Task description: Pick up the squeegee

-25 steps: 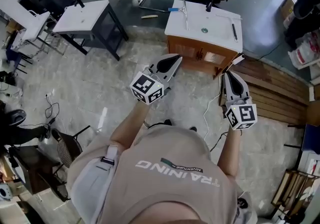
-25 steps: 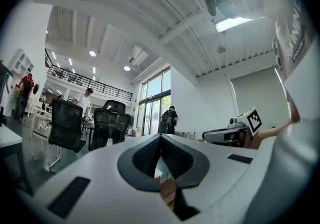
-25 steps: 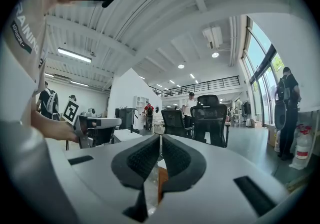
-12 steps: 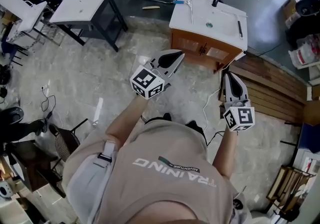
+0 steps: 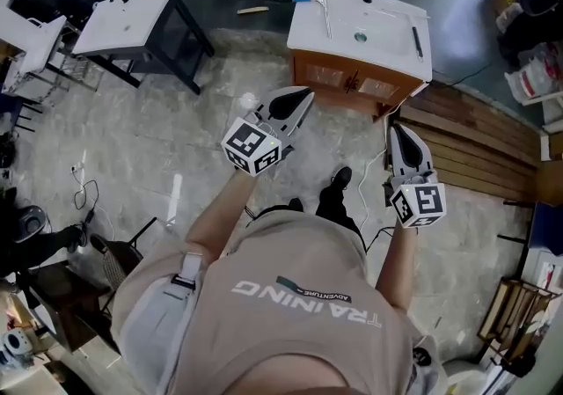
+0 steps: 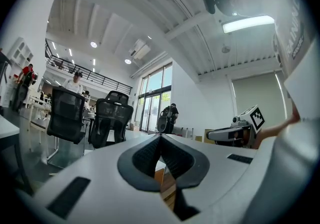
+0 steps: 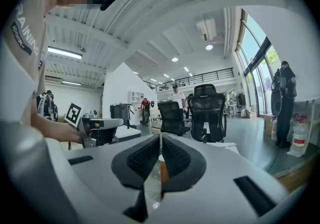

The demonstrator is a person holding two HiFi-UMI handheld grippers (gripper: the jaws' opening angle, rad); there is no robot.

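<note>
The squeegee (image 5: pixel 322 8), a thin metal bar with a blue end, lies on the left part of the white sink top (image 5: pixel 387 19) of a wooden vanity, at the top of the head view. My left gripper (image 5: pixel 309 93) is held level in front of the vanity, short of the squeegee, jaws shut and empty. My right gripper (image 5: pixel 395 128) is beside it at the right, near the vanity's right corner, also shut on nothing. In the left gripper view the pads of the left gripper (image 6: pixel 160 137) meet; in the right gripper view the right gripper (image 7: pixel 160 135) shows the same.
A dark slim tool (image 5: pixel 415 41) lies on the right of the sink top, by the drain (image 5: pixel 359 35). A white table on a dark frame (image 5: pixel 123 19) stands at the left, wooden planks (image 5: pixel 479 156) at the right, a white cable (image 5: pixel 363 200) on the floor, office chairs behind.
The person has stepped toward the vanity; a foot now shows ahead. Both grippers have come forward and a little lower, still shut.
</note>
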